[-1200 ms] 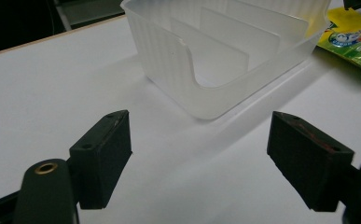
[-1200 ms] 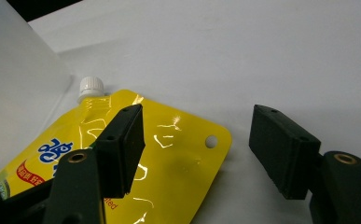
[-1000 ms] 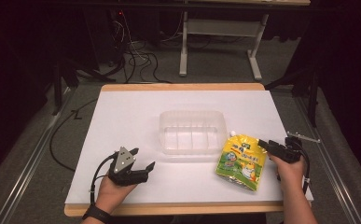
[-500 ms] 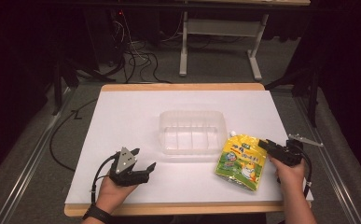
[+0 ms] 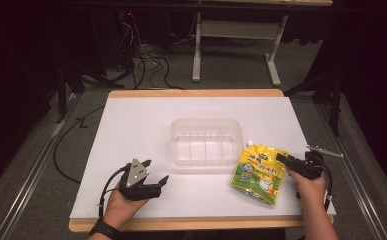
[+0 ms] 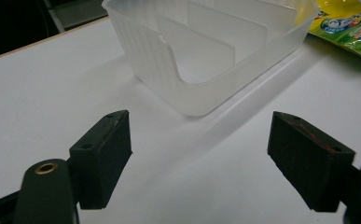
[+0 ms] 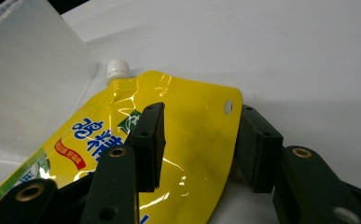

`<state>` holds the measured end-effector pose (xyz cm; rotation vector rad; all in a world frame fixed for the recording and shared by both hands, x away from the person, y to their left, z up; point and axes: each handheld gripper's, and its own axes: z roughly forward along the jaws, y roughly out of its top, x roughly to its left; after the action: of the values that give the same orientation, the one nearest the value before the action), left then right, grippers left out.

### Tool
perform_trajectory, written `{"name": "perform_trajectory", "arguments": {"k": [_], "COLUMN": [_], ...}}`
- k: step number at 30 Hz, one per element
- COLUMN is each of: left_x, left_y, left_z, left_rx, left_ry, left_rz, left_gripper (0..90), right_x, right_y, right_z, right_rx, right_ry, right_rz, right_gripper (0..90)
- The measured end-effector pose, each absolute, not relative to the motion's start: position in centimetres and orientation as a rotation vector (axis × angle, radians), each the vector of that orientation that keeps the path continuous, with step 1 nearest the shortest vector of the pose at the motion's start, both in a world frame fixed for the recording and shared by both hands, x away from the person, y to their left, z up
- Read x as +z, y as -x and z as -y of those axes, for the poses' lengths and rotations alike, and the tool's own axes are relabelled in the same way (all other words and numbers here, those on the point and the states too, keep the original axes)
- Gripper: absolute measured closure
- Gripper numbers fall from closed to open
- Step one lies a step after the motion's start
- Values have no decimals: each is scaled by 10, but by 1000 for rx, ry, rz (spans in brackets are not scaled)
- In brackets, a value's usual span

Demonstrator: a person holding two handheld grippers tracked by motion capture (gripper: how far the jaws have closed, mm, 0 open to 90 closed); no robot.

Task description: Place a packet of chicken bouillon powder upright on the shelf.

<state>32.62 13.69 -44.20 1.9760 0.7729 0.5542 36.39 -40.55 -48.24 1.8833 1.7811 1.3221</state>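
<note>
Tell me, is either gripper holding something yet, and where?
Nothing is clamped. The right gripper straddles the top edge of the yellow pouch, jaws open. The left gripper is open over bare table.

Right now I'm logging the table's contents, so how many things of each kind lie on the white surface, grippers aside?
Clear plastic container: 1
Yellow spouted pouch: 1
Total: 2
</note>
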Motion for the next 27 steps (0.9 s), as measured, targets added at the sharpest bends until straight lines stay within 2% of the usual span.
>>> {"name": "perform_trajectory", "arguments": {"k": [7,11,12,13,14,17,27], "left_x": [-443,-443,-443,-442,-442,-443,-440], "left_y": [-326,-325,-325,-325,-325,-325,-325], "left_z": [-135,-135,-135,-135,-135,-135,-134], "left_rx": [560,563,563,563,563,560,575], "left_ry": [-1987,-1990,-1990,-1989,-1989,-1988,-1971], "left_rz": [-765,-759,-759,-759,-759,-759,-746], "left_gripper": [221,222,223,223,223,224,232], "right_x": [-483,-484,-484,-484,-483,-481,-453], "right_y": [-364,-366,-366,-366,-365,-363,-342], "right_z": [404,404,404,404,404,404,402], "right_rx": [1317,1276,1276,1277,1274,1296,1358], "right_ry": [-1895,-1922,-1922,-1918,-1908,-1877,-1753], "right_rz": [-1811,-1803,-1803,-1814,-1812,-1825,-1772], "right_gripper": [603,741,741,810,843,900,900]}}
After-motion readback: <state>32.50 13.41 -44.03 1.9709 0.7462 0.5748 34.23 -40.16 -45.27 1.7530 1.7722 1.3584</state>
